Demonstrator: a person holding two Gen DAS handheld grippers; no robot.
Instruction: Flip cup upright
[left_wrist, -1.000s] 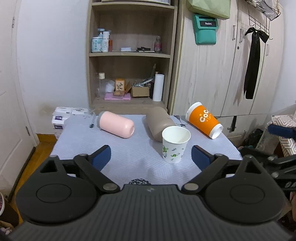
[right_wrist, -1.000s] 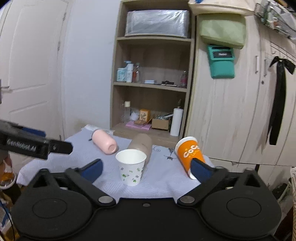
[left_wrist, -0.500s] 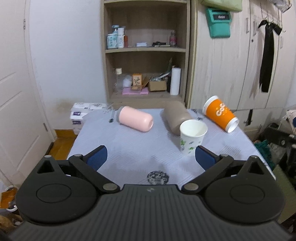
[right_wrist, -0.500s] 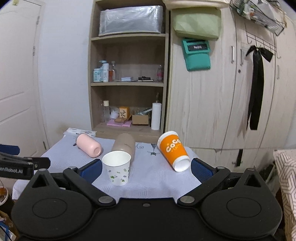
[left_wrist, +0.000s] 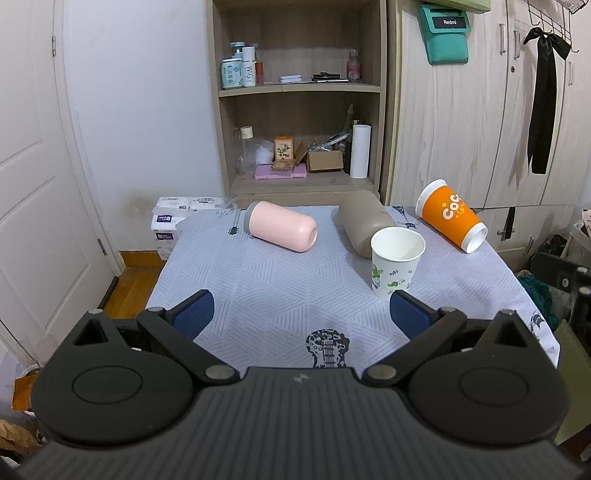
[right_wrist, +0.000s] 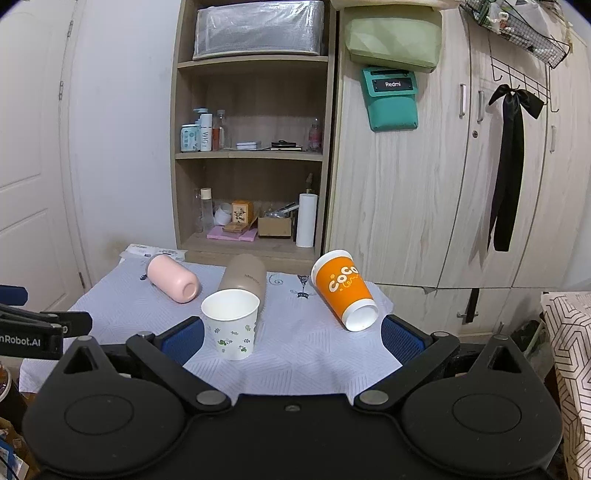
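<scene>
At your twelve o'clock stands an open wooden shelf unit (left_wrist: 299, 99) against a white wall (left_wrist: 144, 92). At two o'clock you have pale wood-grain wardrobe doors (left_wrist: 465, 122) with a black ribbon (left_wrist: 541, 99) hanging. At nine o'clock, a white panelled door (left_wrist: 33, 192); orange-brown wooden floor (left_wrist: 133, 288) shows below it.

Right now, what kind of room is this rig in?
Likely a home bedroom or spare room: a wooden wardrobe, an open shelf unit of toiletry bottles, and a small table under a printed cloth.

"Redmi" on teal pouch (right_wrist: 393, 99)
</scene>
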